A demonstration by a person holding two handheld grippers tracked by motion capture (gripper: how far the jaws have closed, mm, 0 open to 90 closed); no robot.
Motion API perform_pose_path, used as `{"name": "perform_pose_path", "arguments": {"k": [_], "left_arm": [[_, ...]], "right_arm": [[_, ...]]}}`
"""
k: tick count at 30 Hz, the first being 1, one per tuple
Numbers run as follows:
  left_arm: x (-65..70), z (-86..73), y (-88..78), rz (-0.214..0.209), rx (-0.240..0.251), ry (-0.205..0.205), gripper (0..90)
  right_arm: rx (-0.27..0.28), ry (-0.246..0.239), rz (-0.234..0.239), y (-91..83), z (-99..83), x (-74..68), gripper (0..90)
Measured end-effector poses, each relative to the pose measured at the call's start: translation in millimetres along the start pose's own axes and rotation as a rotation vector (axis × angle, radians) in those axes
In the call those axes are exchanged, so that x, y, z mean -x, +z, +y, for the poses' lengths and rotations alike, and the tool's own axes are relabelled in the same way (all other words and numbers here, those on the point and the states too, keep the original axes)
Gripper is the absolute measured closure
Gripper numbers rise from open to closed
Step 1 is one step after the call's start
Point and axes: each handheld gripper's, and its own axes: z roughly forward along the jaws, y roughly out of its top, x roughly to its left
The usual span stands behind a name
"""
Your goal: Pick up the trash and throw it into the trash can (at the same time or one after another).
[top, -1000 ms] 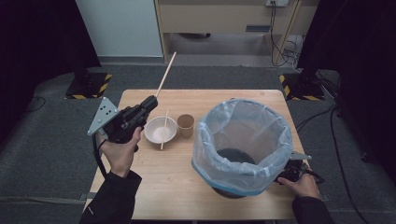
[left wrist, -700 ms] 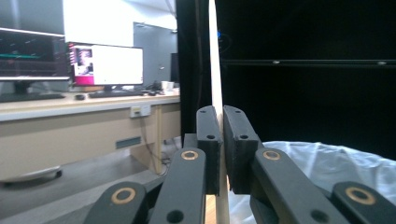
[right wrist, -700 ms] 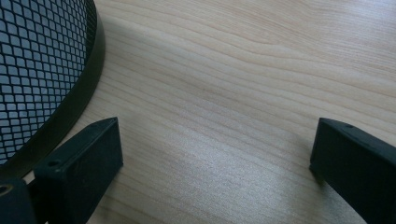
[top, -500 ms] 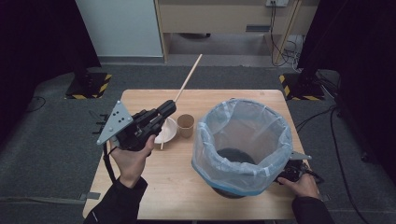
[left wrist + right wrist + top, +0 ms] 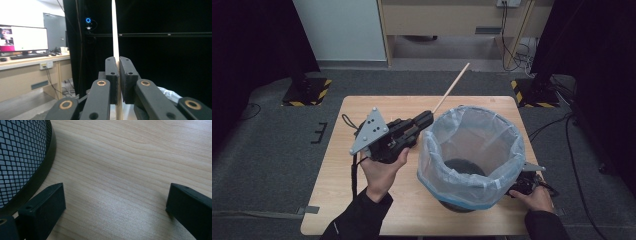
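In the high view a light wooden table (image 5: 362, 210) carries a black mesh waste bin (image 5: 472, 150) lined with a pale, bluish translucent bag, standing on the right half of the tabletop. The left gripper (image 5: 424, 119), held in the person's left hand (image 5: 382, 167) above the middle-left of the table, points up and away toward the far right, its grey three-cornered plate (image 5: 368, 131) facing the camera. Its jaws are pressed together on a long, thin wooden stick (image 5: 452, 87), which runs out past the jaw tips, crosses above the far rim of the bin and ends over the grey floor beyond the table edge. The left gripper view shows the same grip close up: the two black jaws pinch the stick (image 5: 115, 30) between their pads, and the stick rises straight up the middle of the view against a dark curtain, with a desk and a lit monitor (image 5: 23, 37) off to the left. The right gripper (image 5: 524, 186) lies low at the near right corner of the table, just beside the base of the bin, held by the right hand (image 5: 537, 199). In the right gripper view its jaws are spread wide apart over bare wood with nothing between them, and the bin's black mesh wall (image 5: 20, 157) curves past just beside one jaw
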Motion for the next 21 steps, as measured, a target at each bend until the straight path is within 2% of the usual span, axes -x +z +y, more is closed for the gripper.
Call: {"name": "perform_pose_path", "arguments": {"k": [14, 21], "left_arm": [[14.5, -17.0, 37.8, -0.061, -0.066, -0.013, 85.3], [17.2, -27.2, 51.6, -0.121, -0.107, -0.011, 84.5]], "right_arm": [[0.000, 0.000, 0.000, 0.0, 0.0, 0.0, 2.5], [0.000, 0.000, 0.000, 0.0, 0.0, 0.0, 2.5]]}}
